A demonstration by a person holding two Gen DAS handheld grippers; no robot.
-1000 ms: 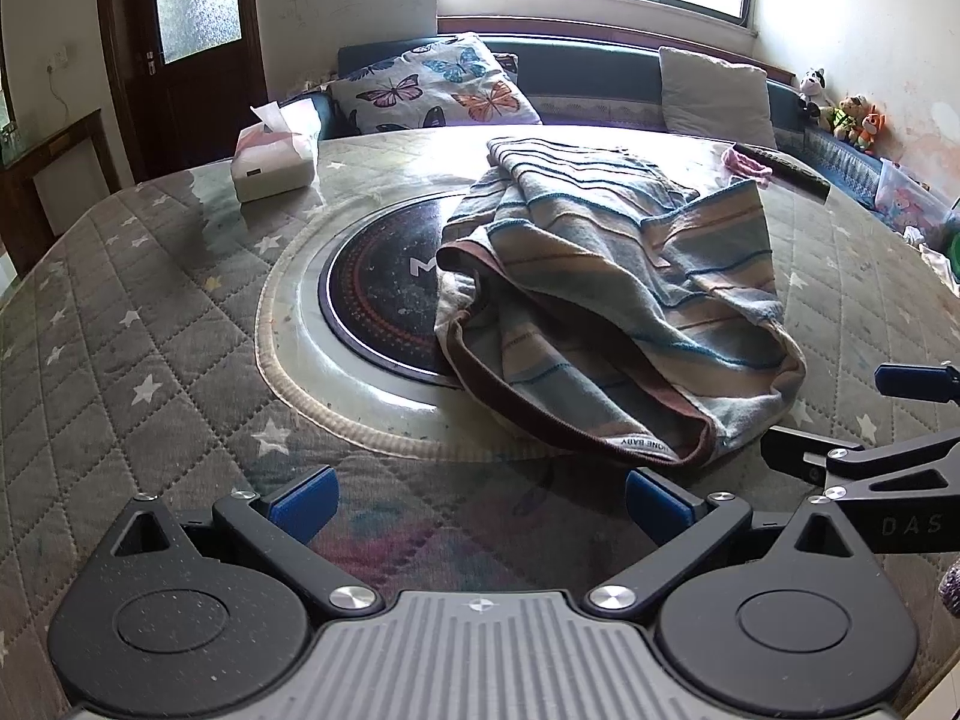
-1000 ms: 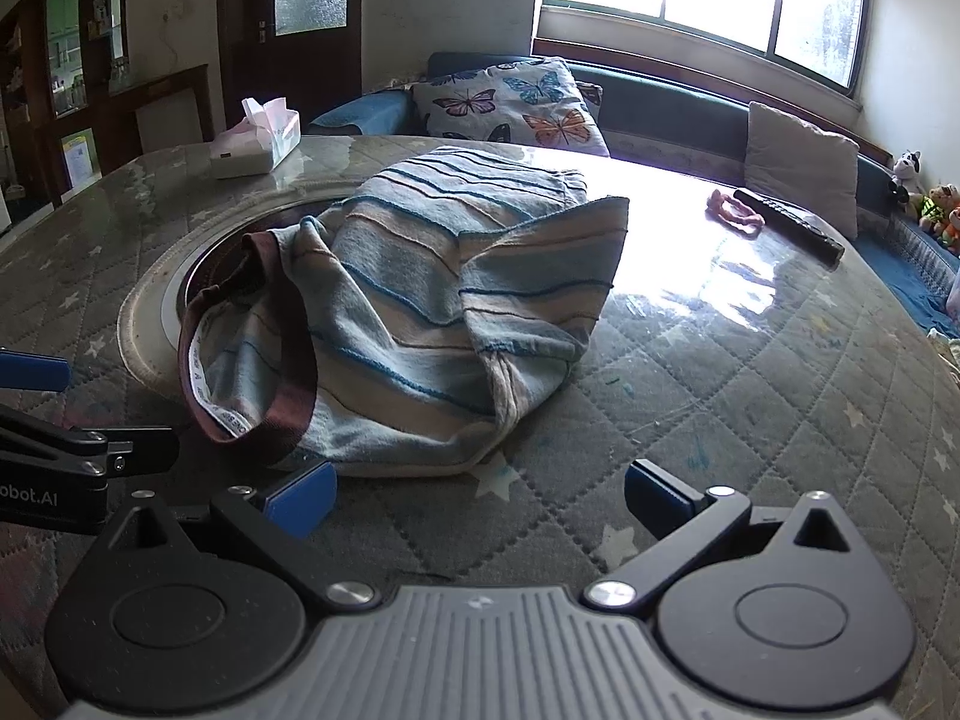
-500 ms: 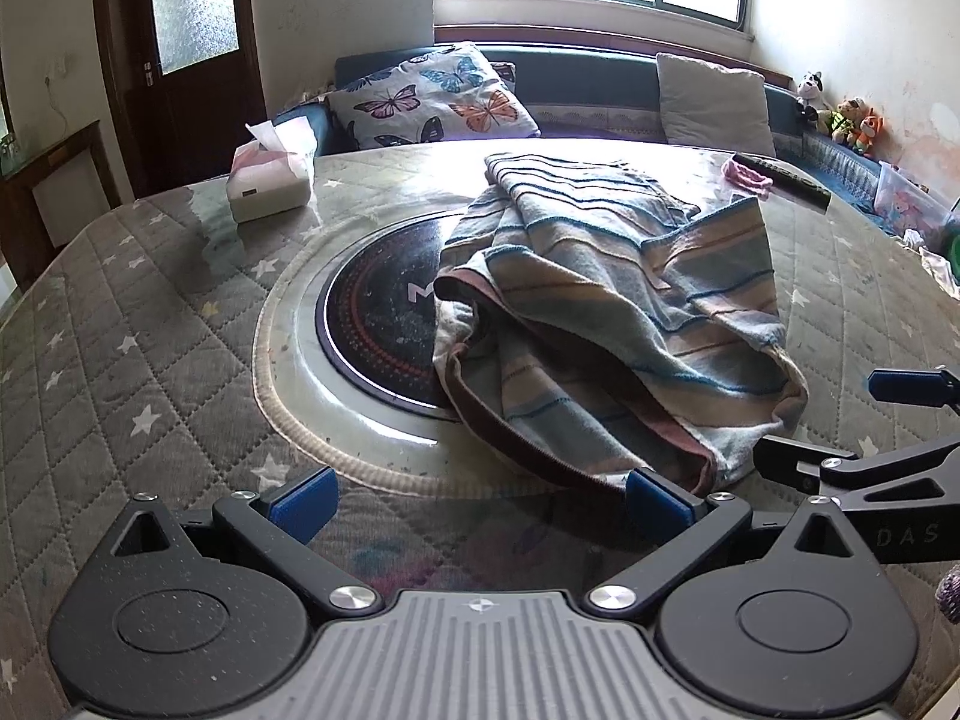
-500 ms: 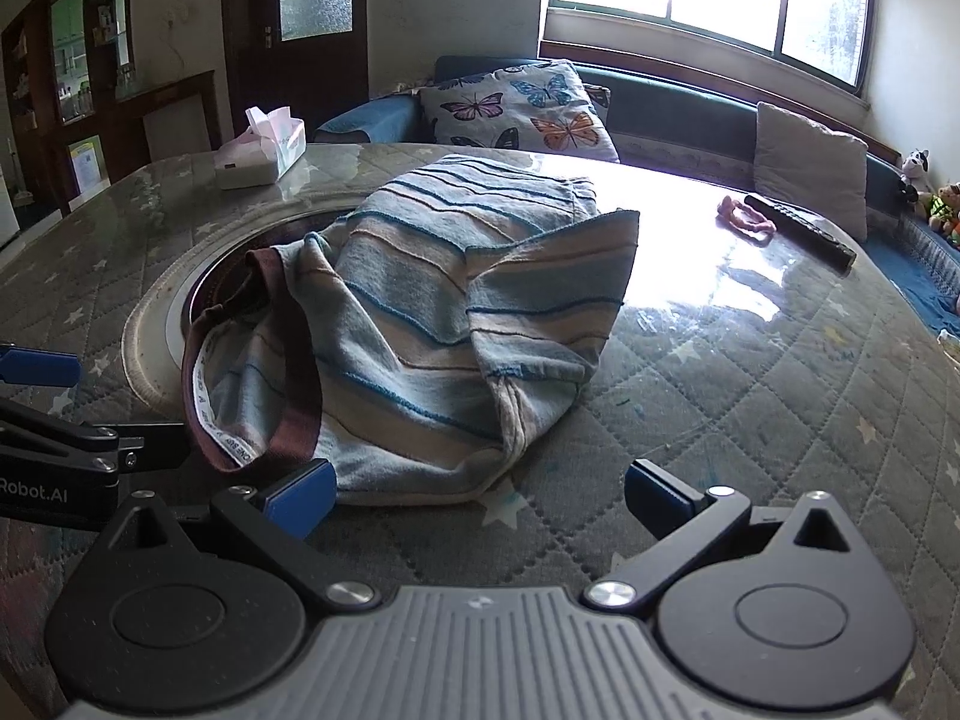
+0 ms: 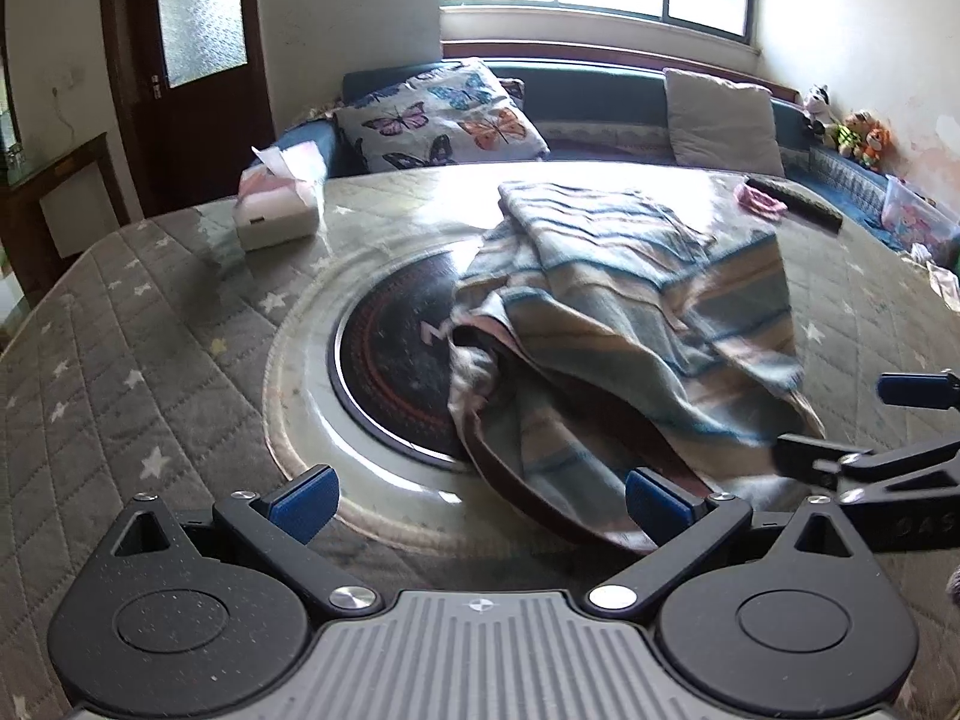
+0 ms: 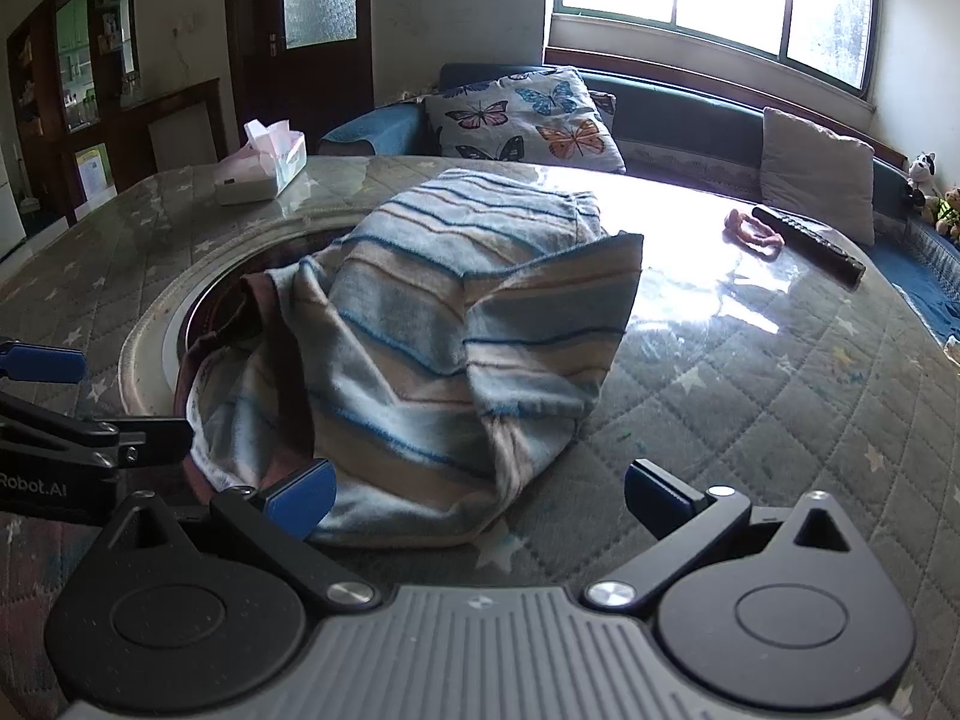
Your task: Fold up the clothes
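Observation:
A striped blue, beige and pink garment (image 5: 624, 324) with a dark brown waistband lies crumpled on the round table, partly over the dark centre disc; it also shows in the right wrist view (image 6: 432, 348). My left gripper (image 5: 477, 501) is open, low at the table's near side, its right fingertip at the waistband edge. My right gripper (image 6: 480, 498) is open, its left fingertip touching the garment's near hem. Each gripper shows at the edge of the other's view, the right one (image 5: 888, 432) and the left one (image 6: 66, 402).
A tissue box (image 5: 276, 210) stands at the far left of the quilted table (image 5: 120, 360). A pink hair tie (image 6: 753, 234) and a dark remote (image 6: 810, 240) lie at the far right. A sofa with a butterfly cushion (image 6: 522, 120) runs behind the table.
Both grippers have moved forward and closer to the garment. The garment itself lies as before. Both stay open.

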